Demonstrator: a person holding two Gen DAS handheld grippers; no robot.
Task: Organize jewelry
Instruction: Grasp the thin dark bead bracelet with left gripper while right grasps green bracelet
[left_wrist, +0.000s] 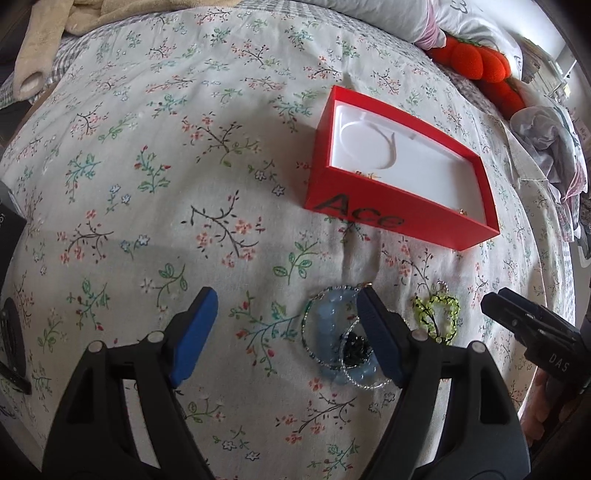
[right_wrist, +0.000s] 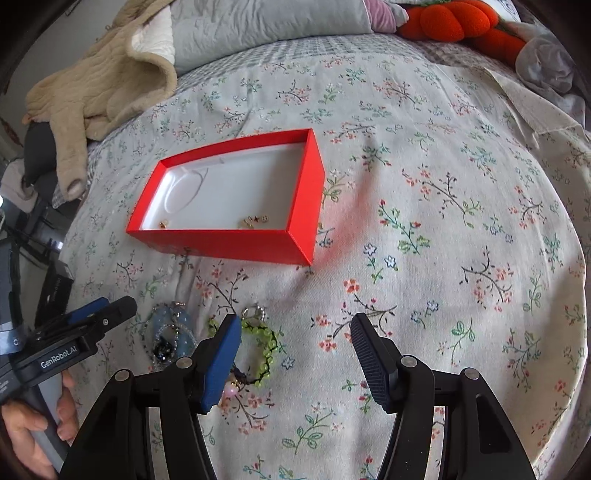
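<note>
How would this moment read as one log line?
left hand-held gripper: open, empty | right hand-held gripper: open, empty | blue beaded bracelets, green beaded bracelet: on bedspread | red cardboard box: holds small gold pieces

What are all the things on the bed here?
Jewelry box: one, red with white lining, open, mid-bed.
Small gold pieces: a few, inside the box.
Blue bead bracelets: a small pile, pale blue and dark, before the box.
Green bead bracelet: one, yellow-green, right of the blue pile.
Floral bedsheet: one, pale with flowers.
Beige garment: one, far left.
Orange plush: one, far right.
Left gripper: blue pads, open.
Right gripper: blue pads, open.
</note>
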